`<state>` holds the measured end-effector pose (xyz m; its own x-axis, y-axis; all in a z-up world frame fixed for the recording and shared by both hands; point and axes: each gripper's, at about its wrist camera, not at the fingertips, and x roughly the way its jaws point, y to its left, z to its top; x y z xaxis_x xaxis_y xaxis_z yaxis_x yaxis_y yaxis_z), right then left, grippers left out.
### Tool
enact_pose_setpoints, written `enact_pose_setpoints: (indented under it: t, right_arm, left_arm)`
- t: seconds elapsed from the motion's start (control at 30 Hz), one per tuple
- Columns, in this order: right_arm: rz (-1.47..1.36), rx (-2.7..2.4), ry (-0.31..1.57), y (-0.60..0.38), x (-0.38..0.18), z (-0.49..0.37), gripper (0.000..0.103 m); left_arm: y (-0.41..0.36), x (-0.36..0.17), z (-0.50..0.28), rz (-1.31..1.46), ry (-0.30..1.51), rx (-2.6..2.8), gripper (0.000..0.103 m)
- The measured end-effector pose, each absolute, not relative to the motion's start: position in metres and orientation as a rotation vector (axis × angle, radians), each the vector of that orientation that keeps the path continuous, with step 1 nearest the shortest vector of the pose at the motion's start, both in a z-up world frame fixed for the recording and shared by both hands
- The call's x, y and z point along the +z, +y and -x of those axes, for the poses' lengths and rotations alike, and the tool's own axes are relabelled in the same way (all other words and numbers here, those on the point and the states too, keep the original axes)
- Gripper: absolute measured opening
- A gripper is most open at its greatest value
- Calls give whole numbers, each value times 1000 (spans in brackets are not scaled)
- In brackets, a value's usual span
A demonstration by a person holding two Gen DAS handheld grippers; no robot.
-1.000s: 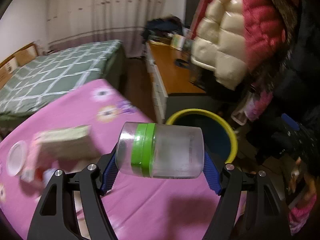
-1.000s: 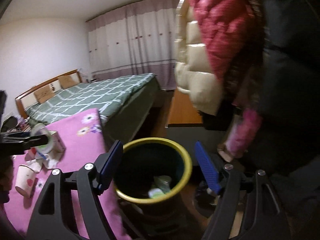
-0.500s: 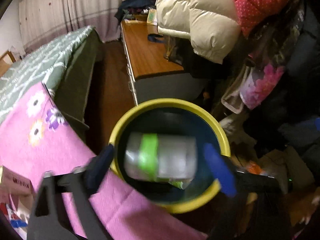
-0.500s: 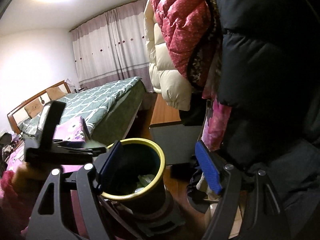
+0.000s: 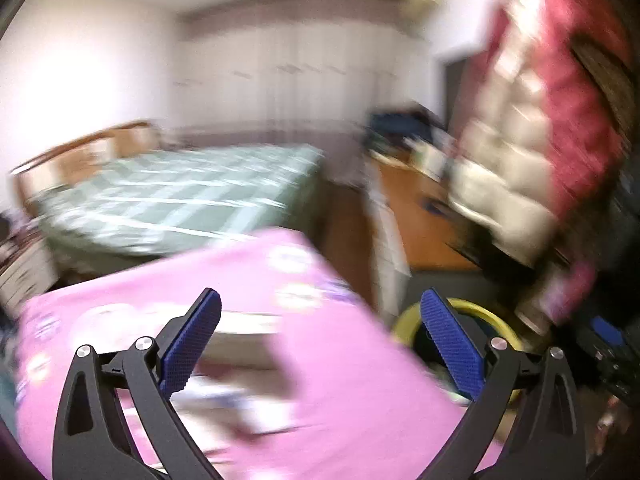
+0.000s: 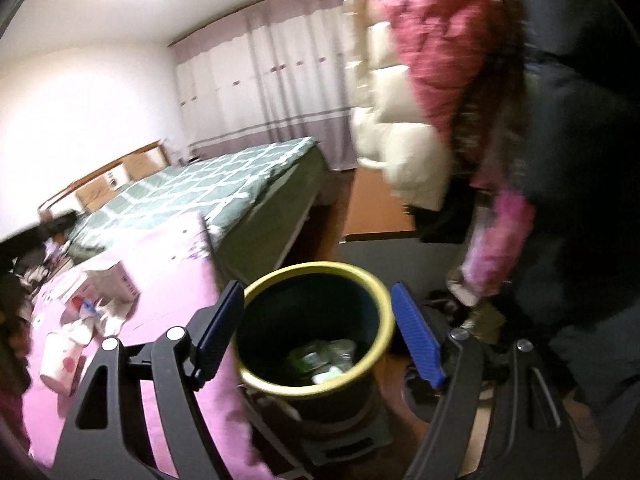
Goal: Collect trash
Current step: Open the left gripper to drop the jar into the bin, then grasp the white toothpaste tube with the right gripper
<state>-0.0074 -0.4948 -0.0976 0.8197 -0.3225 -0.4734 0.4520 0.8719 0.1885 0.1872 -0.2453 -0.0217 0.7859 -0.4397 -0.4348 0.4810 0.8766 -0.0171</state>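
- Left gripper [image 5: 320, 344]: jaws opening, already spread wide, nothing between the blue ribbed pads [image 5: 192, 346]; black plastic arms with silver rivets below.
- Beyond the left pads, heavily blurred: pink flowered cloth [image 5: 328, 364] with pale, smeared shapes lying on it, too soft to name.
- Right of that cloth, low in the left view: part of the yellow rim of the trash bin [image 5: 486, 312], half hidden behind the right-hand pad.
- Right gripper [image 6: 318, 330]: parted to a middling gap, gripping nothing; same blue ribbed pads [image 6: 416, 338] on black arms.
- Seen between the right pads and below them: round trash bin [image 6: 256, 376], dark wall, glossy yellow lip, standing on the floor just beside the pink cloth's edge.
- Inside the bin: clear plastic bottles and greenish wrappers [image 6: 324, 356] at the bottom; labels too small to read.
- On the pink cloth [image 6: 168, 300], left of the bin: a white and pink carton [image 6: 116, 280] with small print that cannot be read, crumpled white packaging [image 6: 86, 320], and a white paper cup [image 6: 60, 360] with red marks lying on its side.
- Farther back: bed with green quilt [image 6: 208, 196] in a white lattice pattern, wooden headboard, pale curtains with a darker band.
- At right: quilted puffy coats [image 6: 420, 80], cream and dotted red, hanging above a wooden desk top [image 6: 372, 212].
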Motion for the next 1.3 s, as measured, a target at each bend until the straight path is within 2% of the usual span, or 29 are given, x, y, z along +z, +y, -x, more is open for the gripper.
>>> enact_pose_setpoints:
  t: [0.2,0.53,0.83,1.1,1.3]
  right_arm:
    - [-237,-296,487,-450,-97,-35,72]
    - [-150,-129,549,-373,-99,-91,72]
    - [-97,107,636,-307,-112,-166,72]
    - [-9,235,706,-261,-127,-230,61]
    - [-11,266,772,-250,-142,-258,59]
  left_arm:
    - [-94,-35,-193,1,350,-89,98]
    - [71,-99,-215,152,431,358,98]
    - [104,-124,-212,190,491,425,98]
    - [89,-123,-216,181,487,424,98]
    - [88,-123,-219,178,495,425,98]
